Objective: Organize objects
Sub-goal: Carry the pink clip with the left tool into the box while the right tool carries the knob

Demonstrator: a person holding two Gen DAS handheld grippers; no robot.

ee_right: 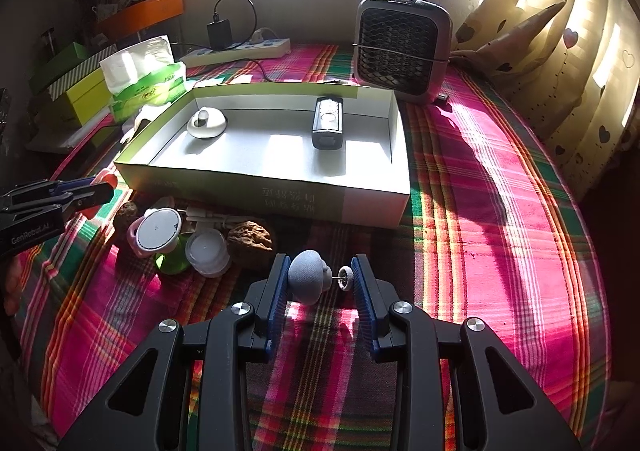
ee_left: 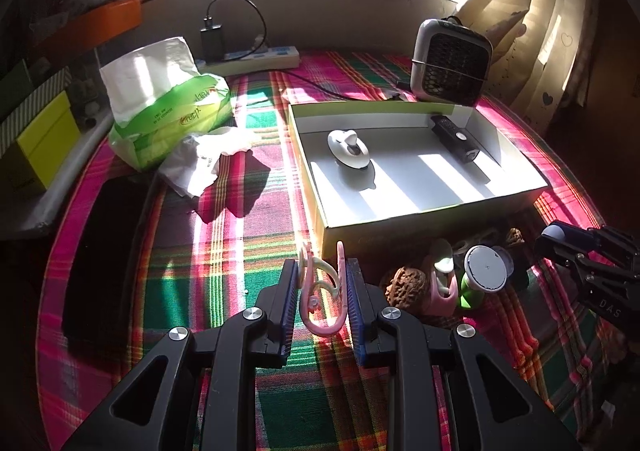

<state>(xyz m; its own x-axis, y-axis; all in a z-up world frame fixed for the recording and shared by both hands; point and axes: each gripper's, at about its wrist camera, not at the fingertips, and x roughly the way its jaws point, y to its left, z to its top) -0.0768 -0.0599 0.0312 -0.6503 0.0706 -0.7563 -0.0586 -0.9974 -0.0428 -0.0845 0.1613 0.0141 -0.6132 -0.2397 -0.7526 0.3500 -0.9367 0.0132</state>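
Note:
My left gripper [ee_left: 322,271] is shut on a pink and cream curly clip [ee_left: 320,291], held just above the plaid cloth in front of the shallow white box [ee_left: 436,211]. My right gripper [ee_right: 320,275] is shut on a grey mushroom-shaped knob [ee_right: 308,279] with a thin pin and a small disc. It hangs near the box's front wall [ee_right: 280,195]. Inside the box lie a white round holder [ee_right: 206,123] and a dark remote-like device [ee_right: 327,123]. Between the grippers sit a walnut [ee_right: 250,235], a white disc on a green stand [ee_right: 160,229], a clear jar [ee_right: 208,251] and a pink piece [ee_left: 442,283].
A tissue pack [ee_left: 168,99] and crumpled tissue [ee_left: 200,163] lie at the left, beside a flat black slab [ee_left: 104,259]. A power strip [ee_left: 256,57] and a small heater [ee_right: 400,47] stand at the back by the window. Curtains [ee_right: 560,51] hang at the right.

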